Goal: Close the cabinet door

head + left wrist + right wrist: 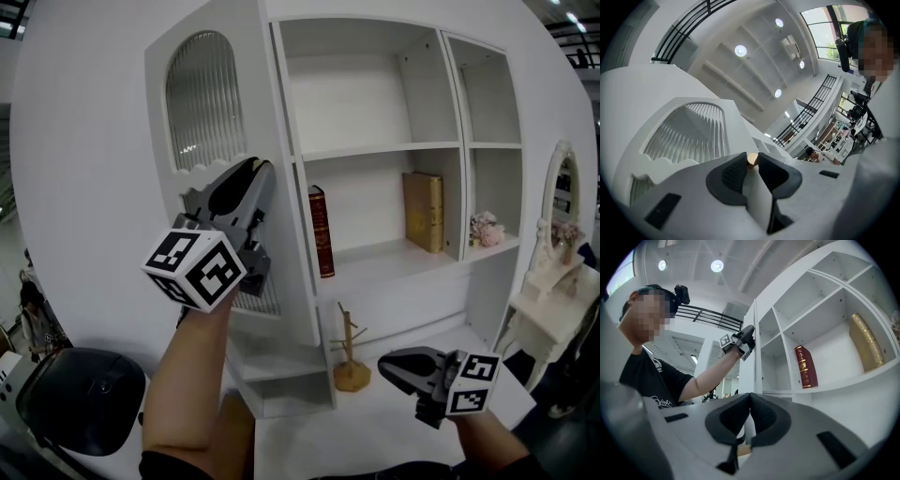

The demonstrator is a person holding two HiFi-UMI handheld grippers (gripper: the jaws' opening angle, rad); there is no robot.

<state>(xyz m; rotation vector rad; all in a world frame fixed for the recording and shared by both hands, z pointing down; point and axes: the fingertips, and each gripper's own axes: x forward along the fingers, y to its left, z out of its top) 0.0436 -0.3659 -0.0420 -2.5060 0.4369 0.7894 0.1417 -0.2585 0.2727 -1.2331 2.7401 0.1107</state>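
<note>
Two hand-held grippers work in front of a white cabinet [356, 94]. Its door [267, 131] stands swung out to the left, leaving the shelves exposed. We see the door's arched panel of ribbed glass [204, 98] turned toward the head view.

The left gripper [261, 169] is raised at the door, just below the glass panel. In the left gripper view we find its jaws clamped on a small round wooden knob [752, 158], which sits between the pad tips.

The right gripper [386, 366] is held low at the lower right, apart from the cabinet. In the right gripper view its jaws are pressed together with nothing between them.

On the middle shelf we note a red book [321, 231] upright at the left wall and a tan book [424, 211] near the divider. A bunch of flowers [486, 228] sits in the next compartment. A small branched wooden stand [351, 361] rests on the white surface below the shelves.
</note>
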